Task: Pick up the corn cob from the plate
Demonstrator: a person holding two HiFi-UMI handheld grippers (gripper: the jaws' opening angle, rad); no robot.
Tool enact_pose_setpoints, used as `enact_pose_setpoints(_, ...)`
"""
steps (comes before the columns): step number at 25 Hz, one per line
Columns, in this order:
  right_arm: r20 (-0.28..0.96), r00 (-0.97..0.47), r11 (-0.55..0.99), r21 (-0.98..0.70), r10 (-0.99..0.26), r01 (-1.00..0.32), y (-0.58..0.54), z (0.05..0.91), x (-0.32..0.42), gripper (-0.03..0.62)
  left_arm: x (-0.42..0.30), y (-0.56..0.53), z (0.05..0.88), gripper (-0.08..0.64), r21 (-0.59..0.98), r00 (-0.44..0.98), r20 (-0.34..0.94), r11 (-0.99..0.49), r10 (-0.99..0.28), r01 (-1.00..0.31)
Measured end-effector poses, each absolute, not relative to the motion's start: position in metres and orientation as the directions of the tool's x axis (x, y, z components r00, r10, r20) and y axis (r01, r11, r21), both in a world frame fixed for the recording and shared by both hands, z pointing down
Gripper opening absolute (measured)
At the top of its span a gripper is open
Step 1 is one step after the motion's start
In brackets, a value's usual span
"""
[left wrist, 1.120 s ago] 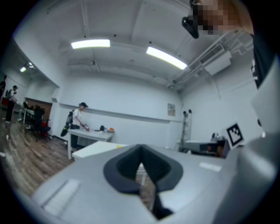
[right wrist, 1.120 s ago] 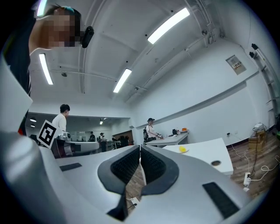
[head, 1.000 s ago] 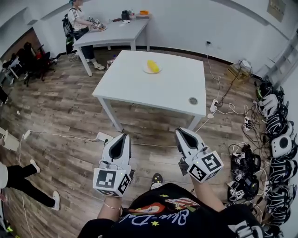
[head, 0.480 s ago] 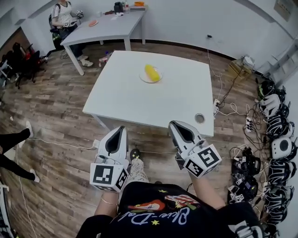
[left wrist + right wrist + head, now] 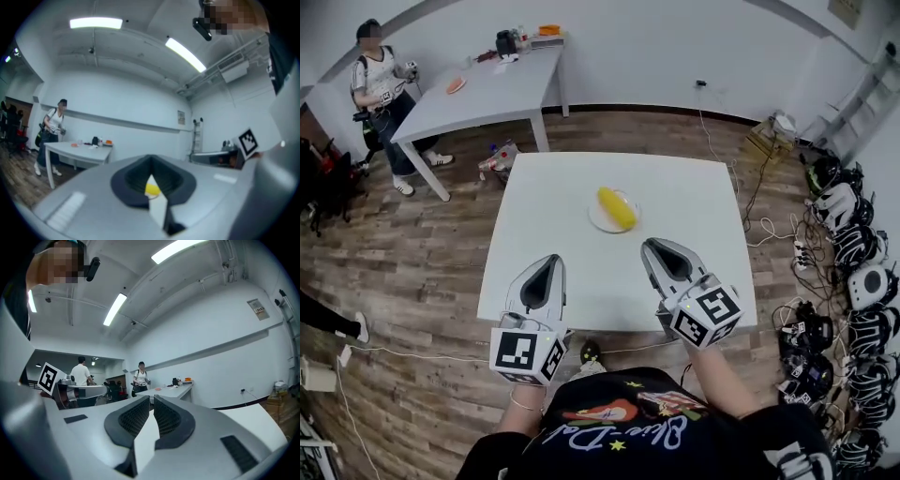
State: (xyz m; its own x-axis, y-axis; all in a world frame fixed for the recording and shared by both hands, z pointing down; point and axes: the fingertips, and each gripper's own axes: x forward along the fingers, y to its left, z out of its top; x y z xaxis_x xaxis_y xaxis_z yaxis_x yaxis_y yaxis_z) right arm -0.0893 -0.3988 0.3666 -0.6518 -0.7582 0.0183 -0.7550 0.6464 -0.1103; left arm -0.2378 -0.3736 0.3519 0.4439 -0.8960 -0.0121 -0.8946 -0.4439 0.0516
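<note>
We hold both grippers level over the near edge of the white surface, and neither carries anything. The left gripper has its jaws pressed together at the tips, and the right gripper is closed the same way. The corn cob lies slantwise on a small white plate near the middle of the surface, ahead of us and between the two grippers, well apart from both. In the left gripper view it shows only as a yellow spot beyond the jaws. We judge the cob stiff and fairly light, but round and bumpy, so it may roll or squirt out of a pinch near its tapered ends. The safer hold looks to be across its thick middle, jaws square to its length, which calls for opening them first and turning to match its slant. The plate looks light and may slide if nudged
</note>
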Motion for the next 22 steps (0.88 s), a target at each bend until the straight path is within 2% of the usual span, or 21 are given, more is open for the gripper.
enact_pose_setpoints(6, 0.197, -0.606, 0.603, -0.081, -0.771, -0.794, -0.470, 0.407, -0.108, 0.017, -0.252, -0.441, 0.367, -0.002, 0.083, 0.502, 0.022, -0.498, -0.865, -0.863)
enact_pose_setpoints(12, 0.455, -0.596, 0.662, -0.017, -0.662, -0.749, -0.545, 0.467, -0.114, 0.018, -0.245, -0.480, 0.370, -0.003, 0.106, 0.502, 0.037, -0.496, -0.864, -0.862)
enact_pose_setpoints(15, 0.545, -0.572, 0.686, 0.008, -0.613, -0.727, -0.582, 0.495, -0.118, 0.021, -0.247, -0.490, 0.371, -0.003, 0.100, 0.492, 0.044, -0.486, -0.870, -0.868)
enact_pose_setpoints(16, 0.570, -0.564, 0.695, 0.017, -0.597, -0.719, -0.593, 0.504, -0.119, 0.035, -0.250, -0.493, 0.371, -0.002, 0.099, 0.482, 0.046, -0.476, -0.875, -0.874)
enact_pose_setpoints(18, 0.622, -0.550, 0.716, 0.026, -0.558, -0.697, -0.612, 0.522, -0.123, 0.127, -0.257, -0.500, 0.372, -0.002, 0.107, 0.456, 0.047, -0.450, -0.889, -0.887)
enact_pose_setpoints(22, 0.726, -0.502, 0.744, 0.020, -0.470, -0.668, -0.641, 0.561, -0.127, 0.189, -0.266, -0.511, 0.374, -0.003, 0.114, 0.420, 0.064, -0.411, -0.905, -0.904)
